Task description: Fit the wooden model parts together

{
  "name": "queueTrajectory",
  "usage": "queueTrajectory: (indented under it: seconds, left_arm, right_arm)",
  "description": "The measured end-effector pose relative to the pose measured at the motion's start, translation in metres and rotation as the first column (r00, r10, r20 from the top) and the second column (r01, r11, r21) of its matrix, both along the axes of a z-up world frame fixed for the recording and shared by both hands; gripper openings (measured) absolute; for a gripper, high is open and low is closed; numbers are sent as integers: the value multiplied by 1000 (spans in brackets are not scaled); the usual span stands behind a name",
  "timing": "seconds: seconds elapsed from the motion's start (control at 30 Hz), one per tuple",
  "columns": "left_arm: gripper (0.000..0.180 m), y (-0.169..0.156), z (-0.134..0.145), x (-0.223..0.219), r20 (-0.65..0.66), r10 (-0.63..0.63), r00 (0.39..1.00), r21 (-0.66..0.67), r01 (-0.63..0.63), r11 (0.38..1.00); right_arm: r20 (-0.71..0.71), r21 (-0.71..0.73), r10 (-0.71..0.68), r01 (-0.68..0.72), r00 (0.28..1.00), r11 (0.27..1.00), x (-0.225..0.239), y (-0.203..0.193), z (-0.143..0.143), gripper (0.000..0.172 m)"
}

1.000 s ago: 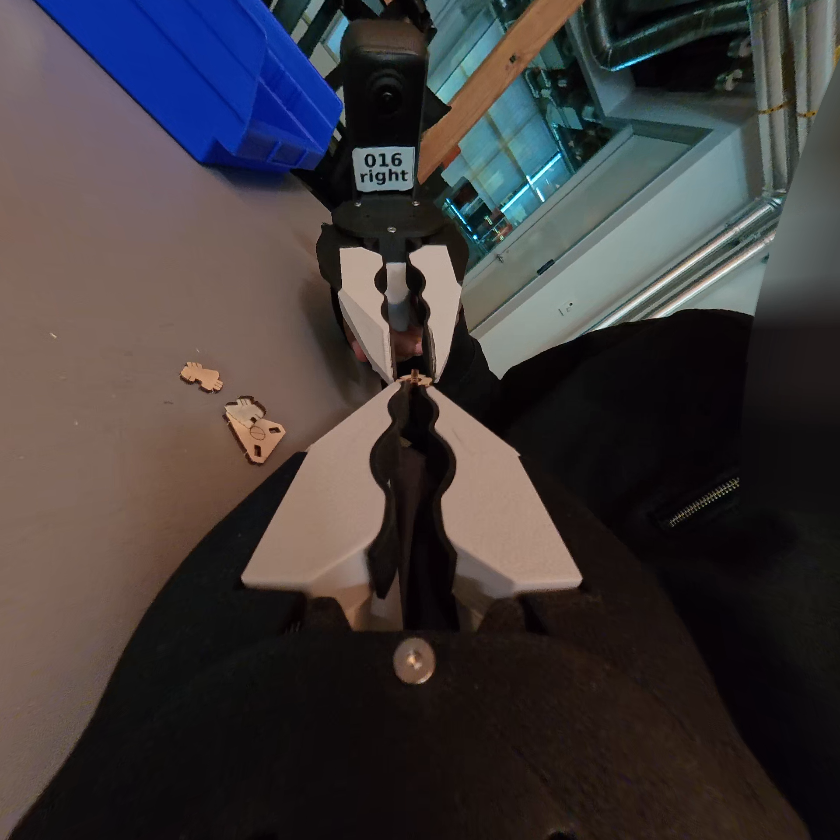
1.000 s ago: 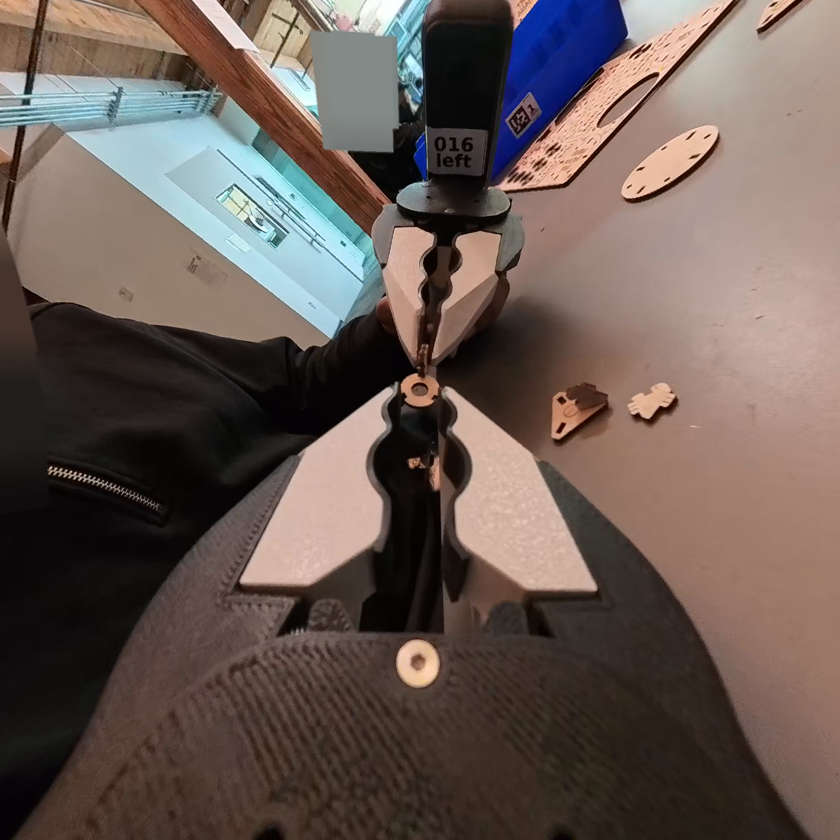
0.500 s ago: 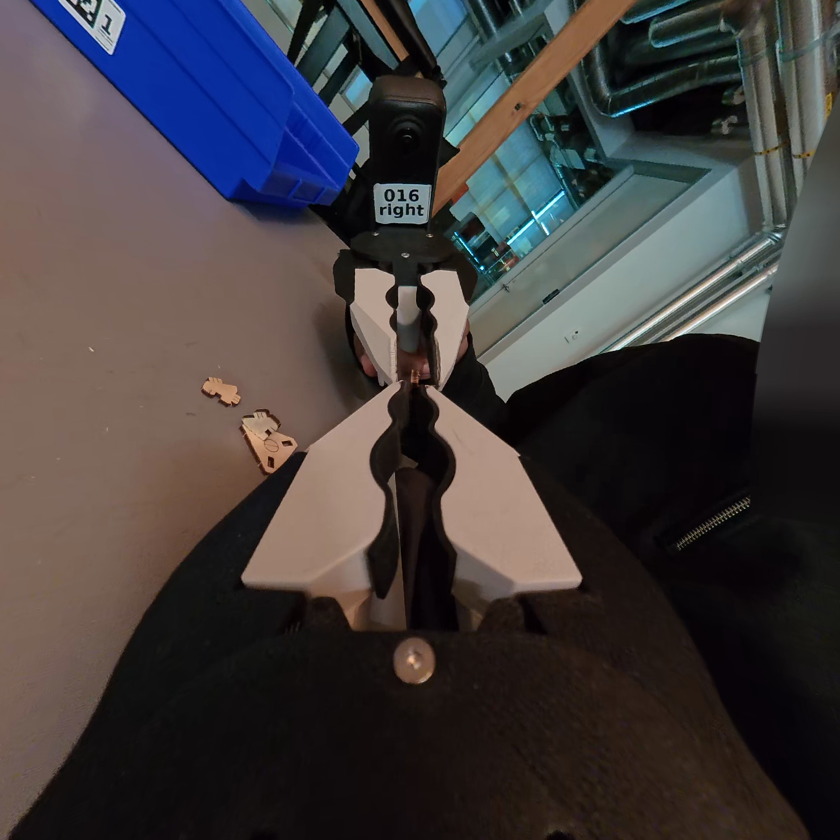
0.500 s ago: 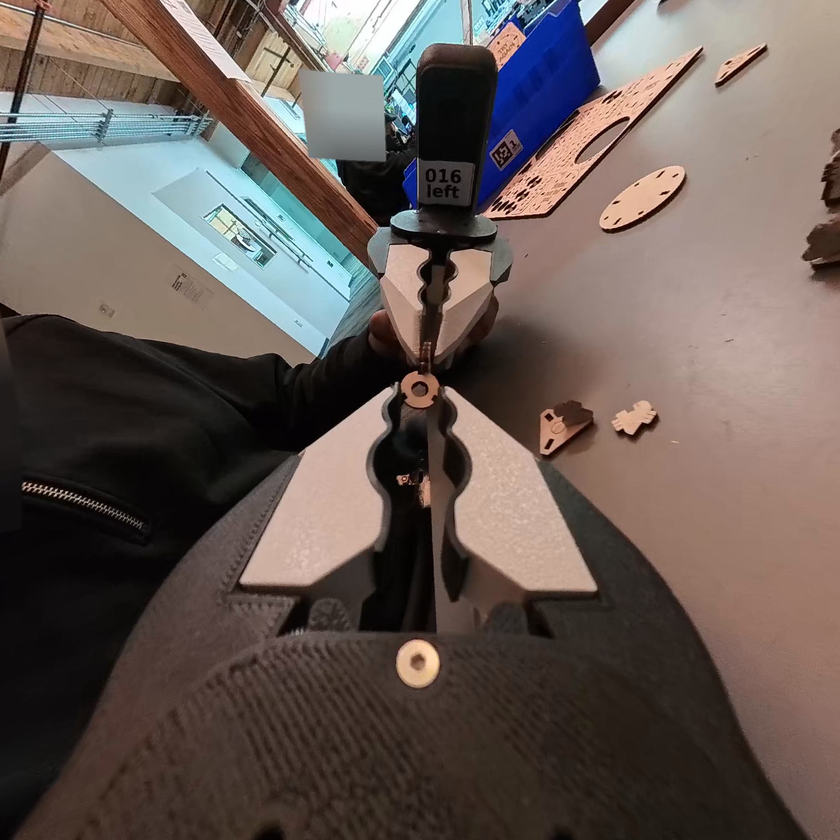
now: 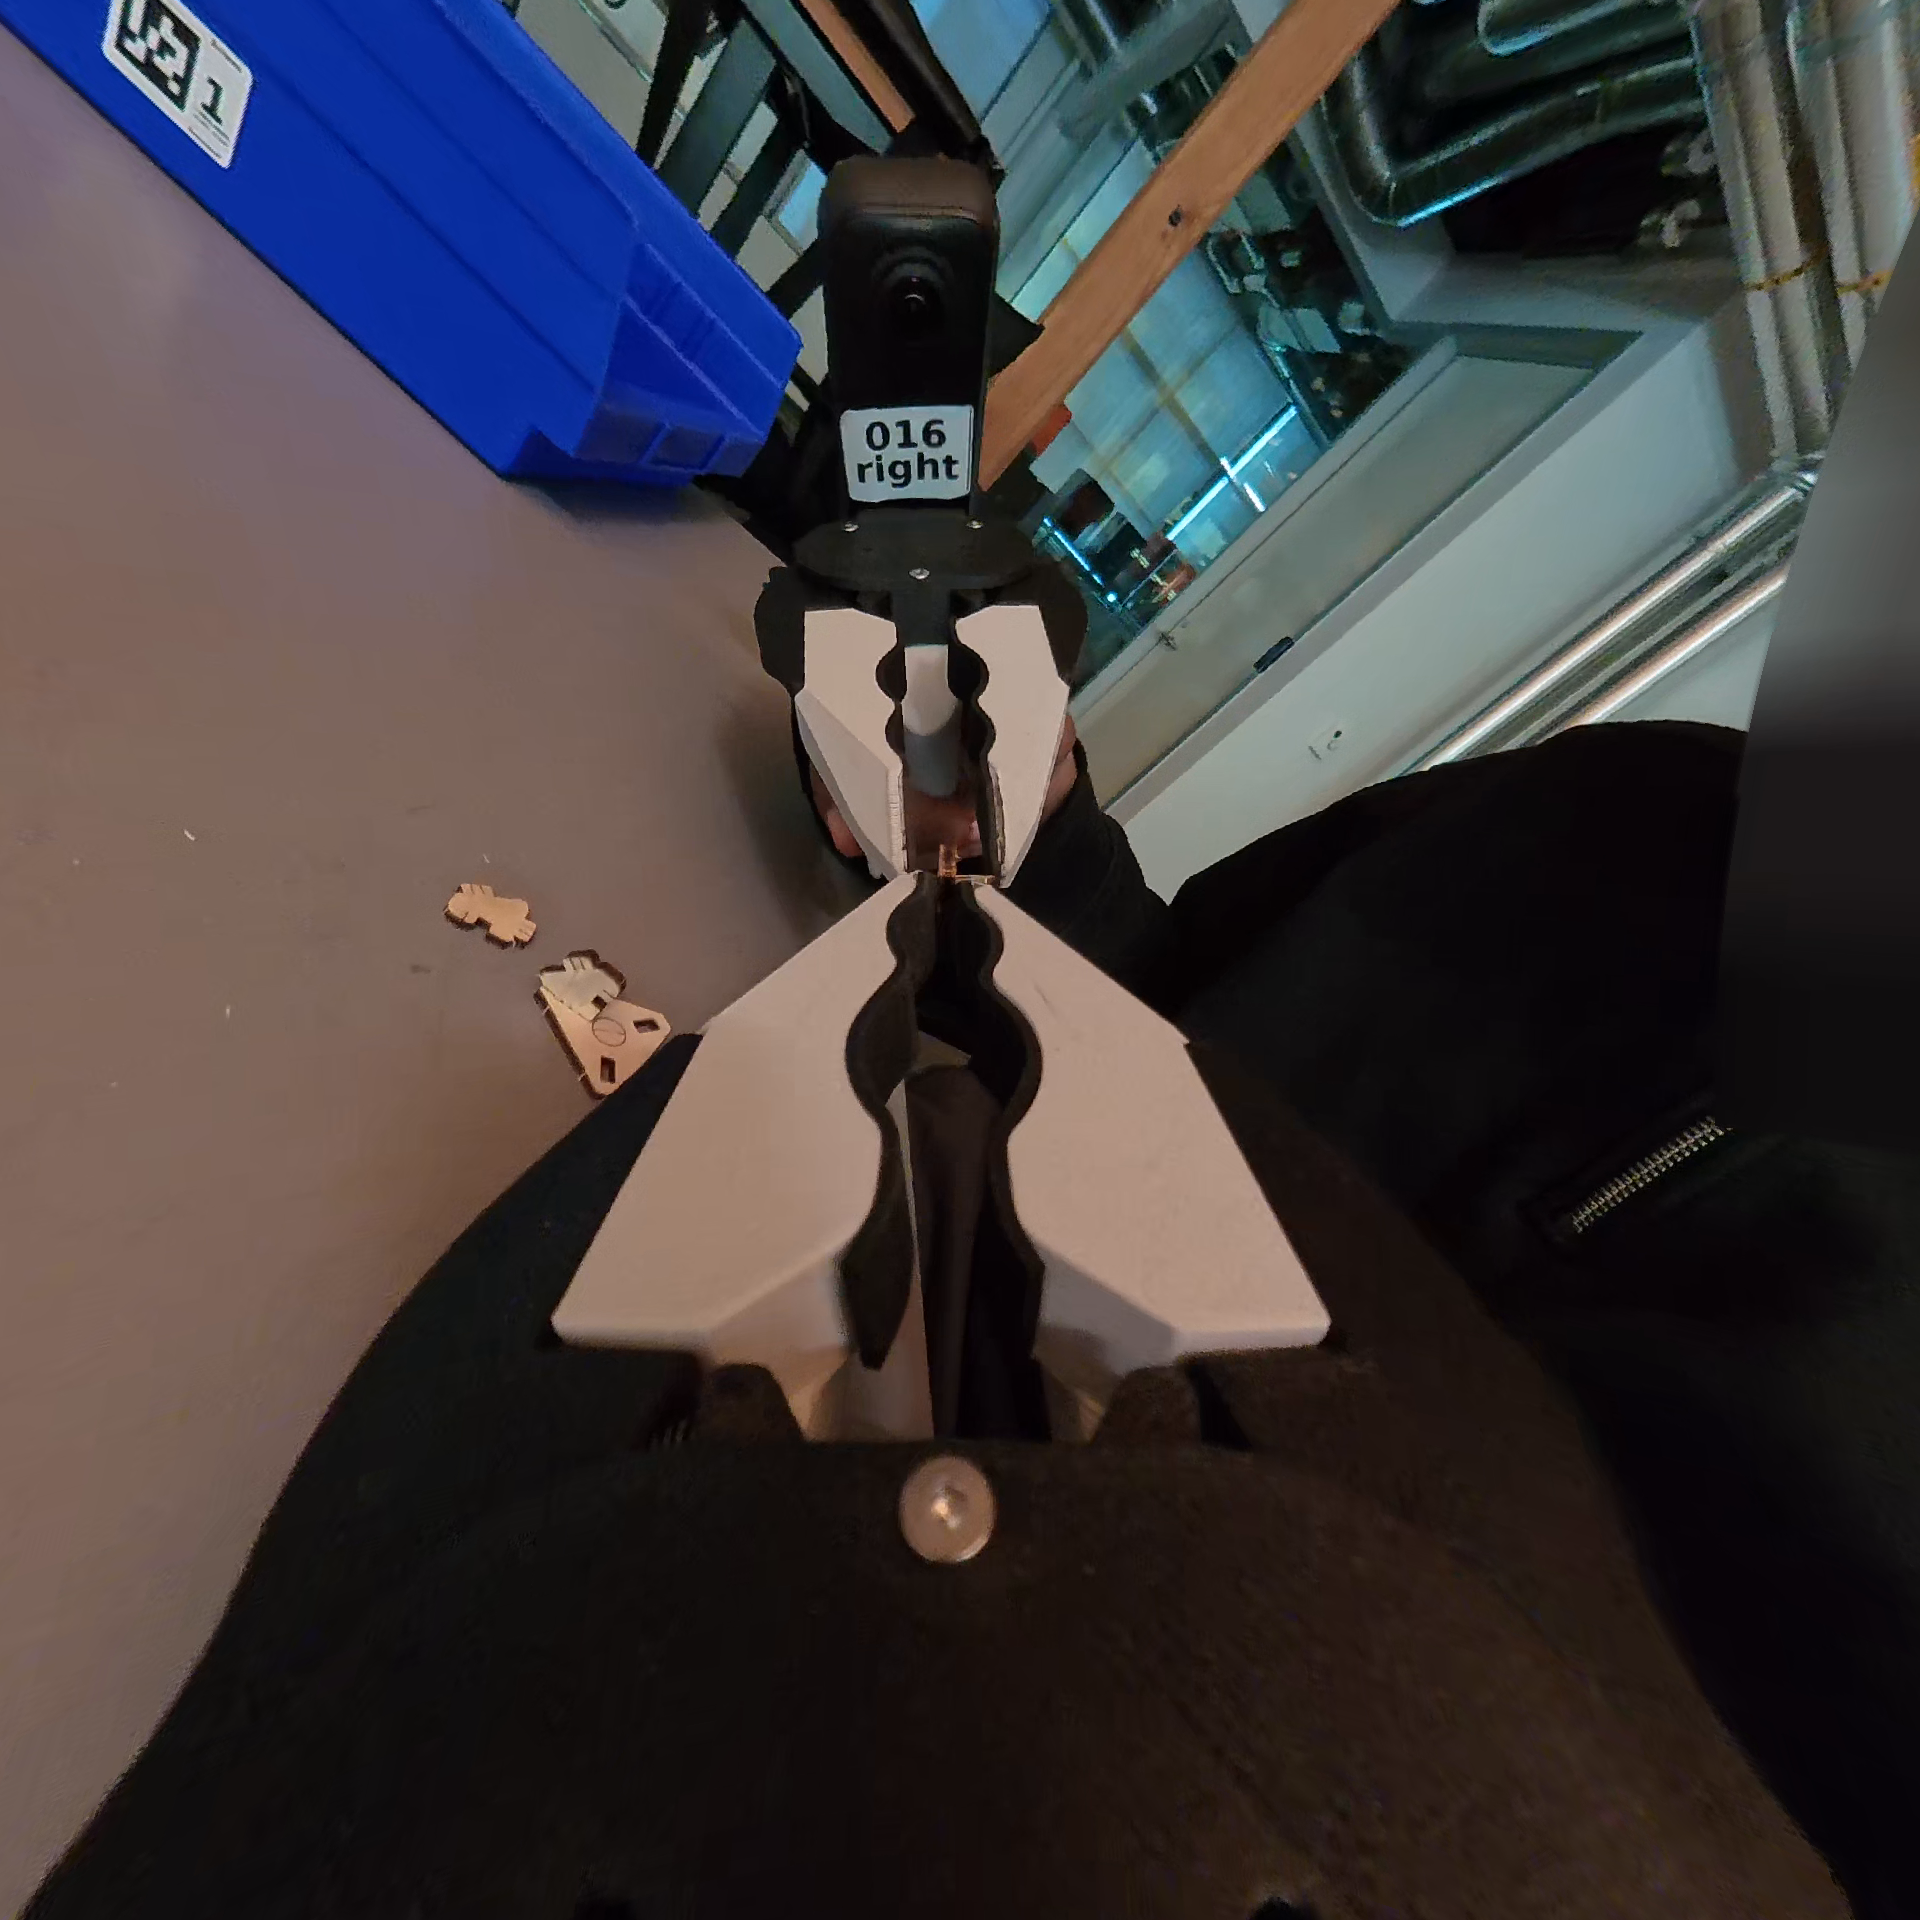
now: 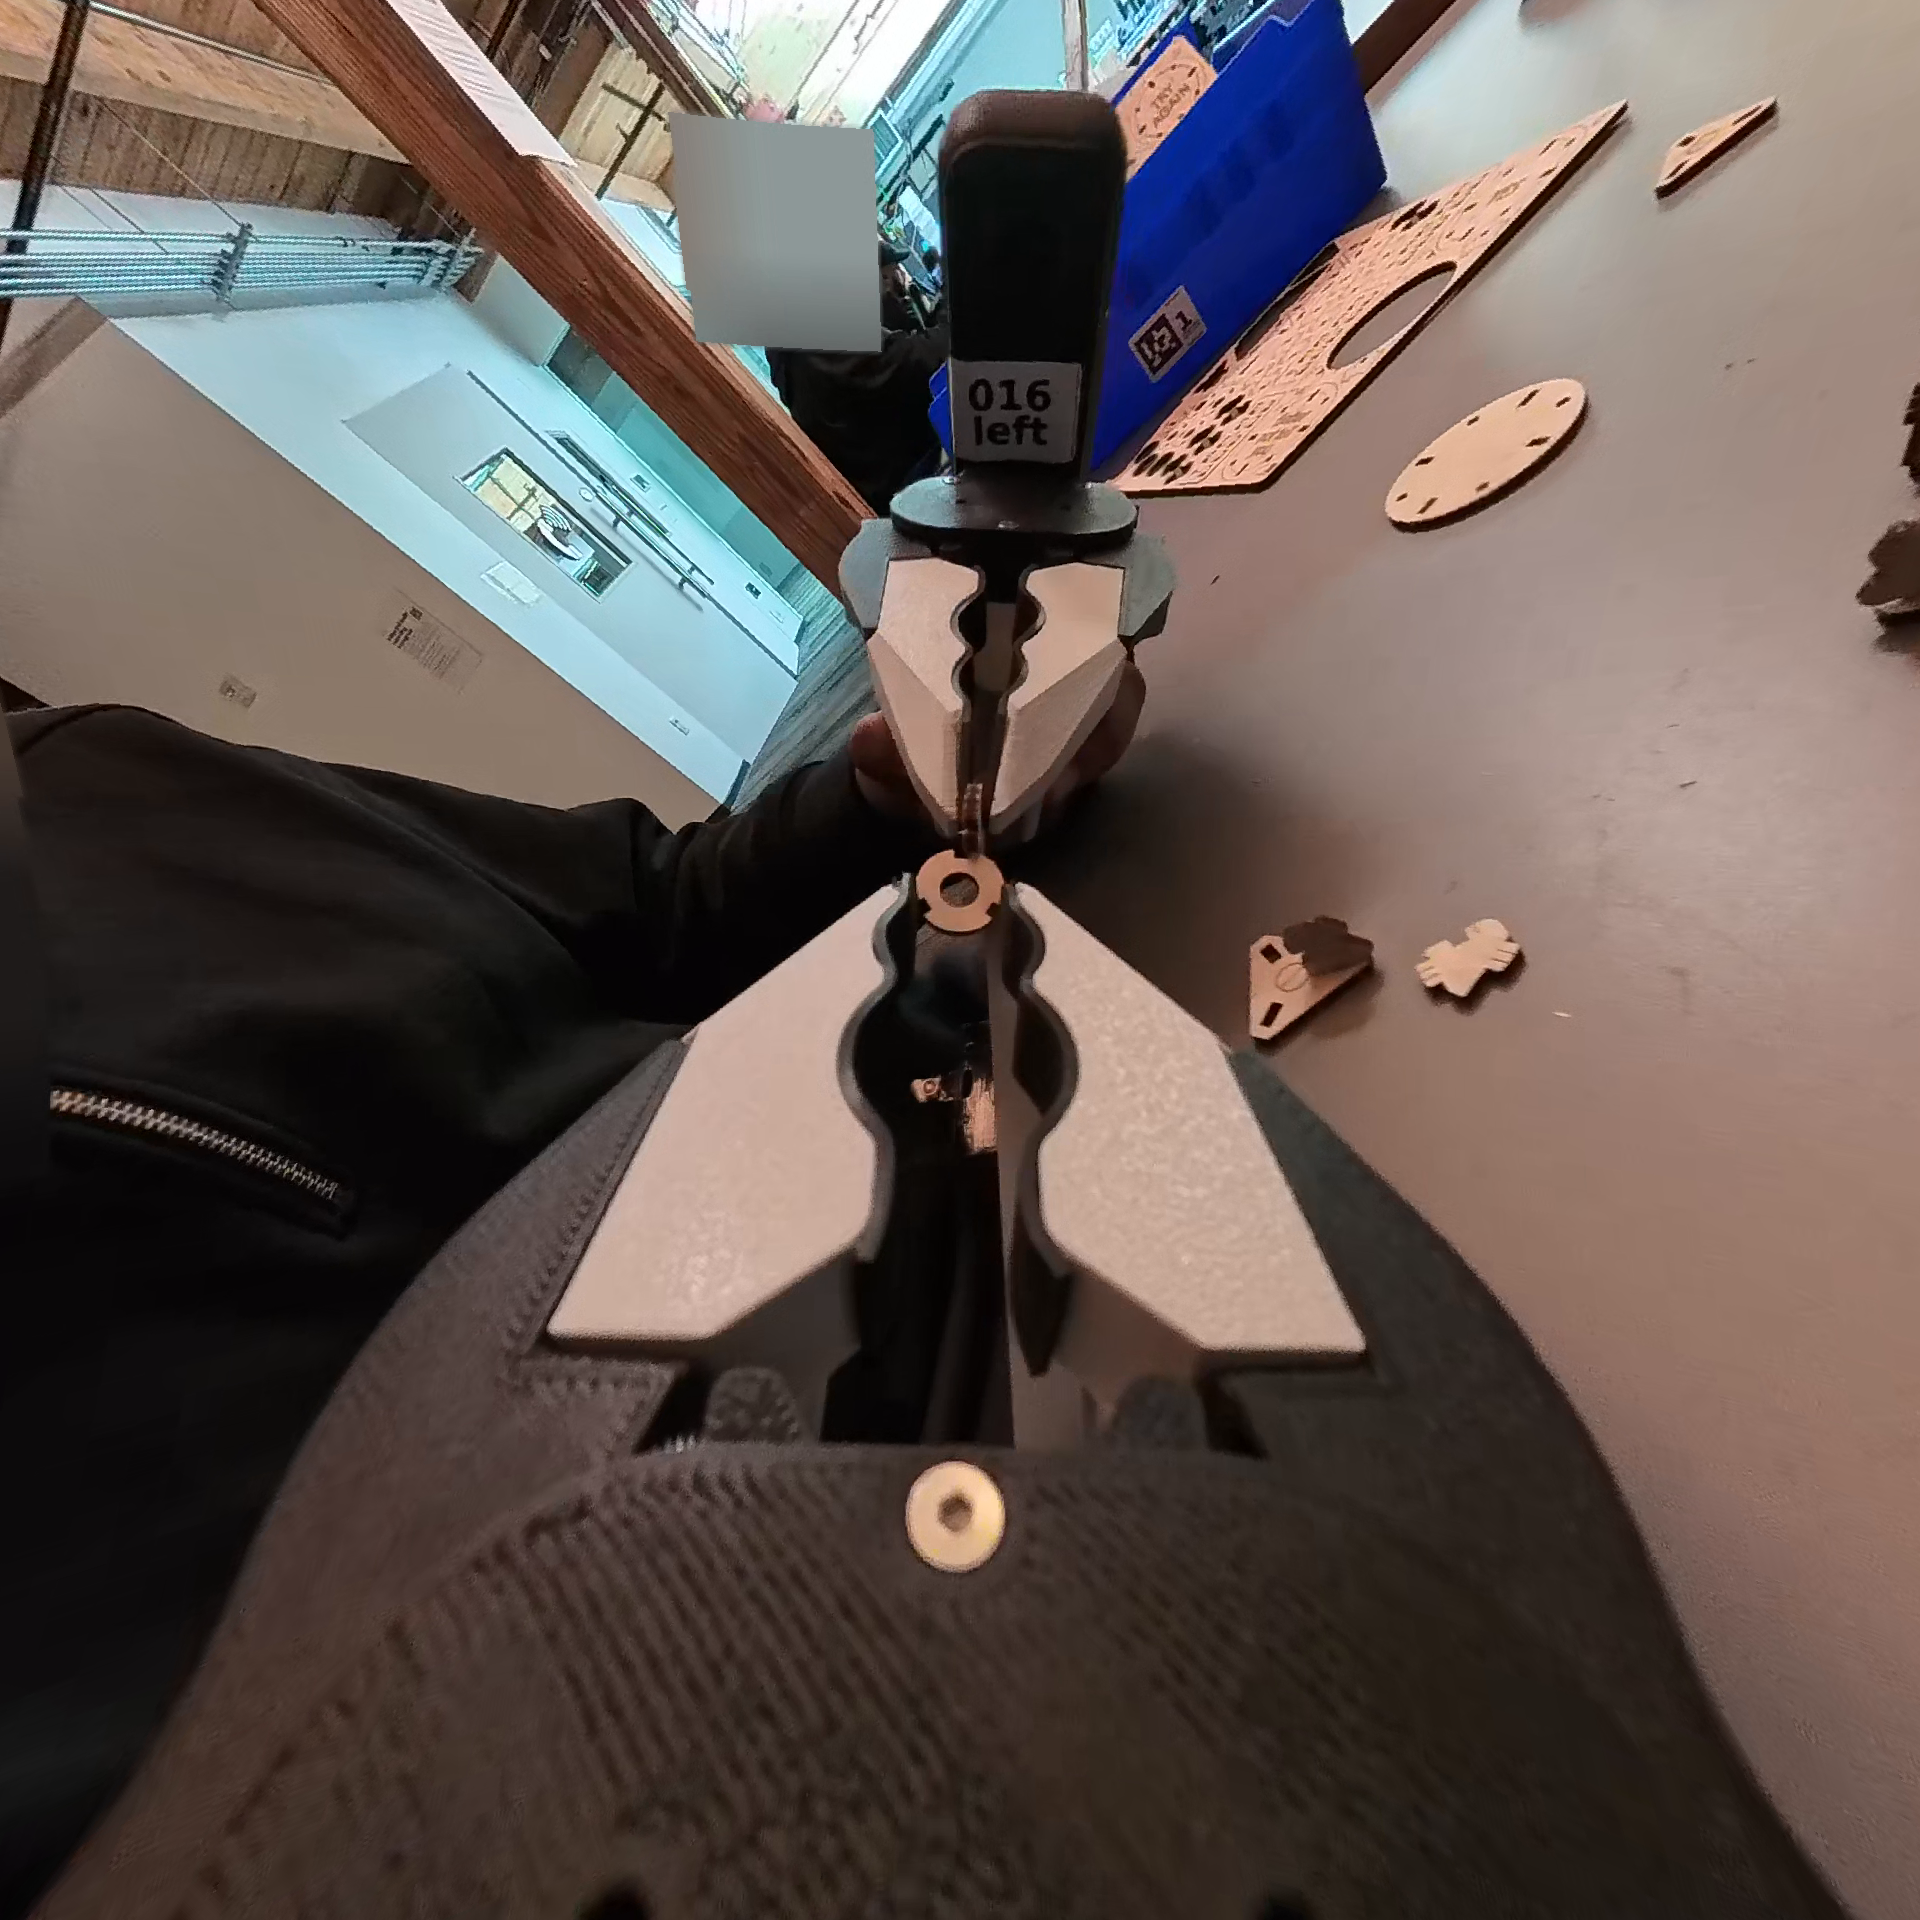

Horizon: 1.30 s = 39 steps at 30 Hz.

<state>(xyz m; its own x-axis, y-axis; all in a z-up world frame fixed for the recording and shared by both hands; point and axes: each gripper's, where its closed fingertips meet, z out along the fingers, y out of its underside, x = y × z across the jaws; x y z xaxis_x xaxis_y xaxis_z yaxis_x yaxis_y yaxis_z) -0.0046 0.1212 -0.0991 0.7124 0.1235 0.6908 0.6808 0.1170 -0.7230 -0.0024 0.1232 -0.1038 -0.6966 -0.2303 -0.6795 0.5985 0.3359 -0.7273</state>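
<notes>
My left gripper (image 5: 940, 885) is shut on a thin wooden piece (image 5: 948, 860), seen edge-on at its tips; it also shows in the right wrist view (image 6: 971, 816). My right gripper (image 6: 961, 902) is shut on a small notched wooden ring (image 6: 958, 891), its two pads pressing on the rim. The grippers face each other tip to tip above the grey table (image 6: 1558, 1143). The thin piece's end sits right at the ring's upper rim. In the left wrist view the ring (image 5: 977, 881) is edge-on between the right gripper's fingertips (image 5: 1003, 831).
A triangular wooden part (image 6: 1304, 971) and a small wooden cutout (image 6: 1467, 956) lie on the table beside the grippers. A blue bin (image 6: 1247, 208), a cut wooden sheet (image 6: 1351, 312) and a round wooden disc (image 6: 1486, 452) lie farther off. A person's black jacket (image 5: 1455, 1039) is close by. Left and right tips are no more than a few centimetres apart. Between my right fingertips and the small wooden cutout (image 6: 1467, 956) there is roughly 9 cm. Look for it in the left wrist view (image 5: 488, 909) too.
Both grippers have swung together a little over the table, so the background has shifted. They stay tip to tip, each with its piece held as before.
</notes>
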Motion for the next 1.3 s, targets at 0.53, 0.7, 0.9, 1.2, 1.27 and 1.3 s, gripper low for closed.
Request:
queueTrajectory:
  seconds: [0.53, 0.7, 0.9, 1.2, 1.27, 1.3]
  left_arm:
    - [1, 1, 6, 0, -88, 36, 996, -10, -37, 999]
    - [1, -2, 10, -3, -103, 69, 992, 13, -68, 998]
    - [0, -3, 10, -4, -85, 60, 995, 25, -58, 998]
    - [1, -1, 7, -3, -70, 47, 996, 13, -46, 999]
    - [1, -1, 6, -2, -64, 43, 997, 5, -42, 999]
    - [1, 0, 5, -2, -64, 42, 997, -1, -43, 999]
  right_arm:
    - [-55, -10, -44, 44, 997, 999, -4, 1, 6, 14]
    - [-46, -40, -68, 67, 997, 997, -6, -3, 9, 13]
    - [-34, -62, -73, 71, 997, 996, -7, -3, 10, 13]
    - [-33, -73, -61, 59, 998, 996, -7, -3, 8, 13]
    - [-35, -71, -60, 57, 998, 996, -7, -2, 7, 13]
    - [-38, -68, -59, 56, 998, 996, -7, -2, 6, 13]
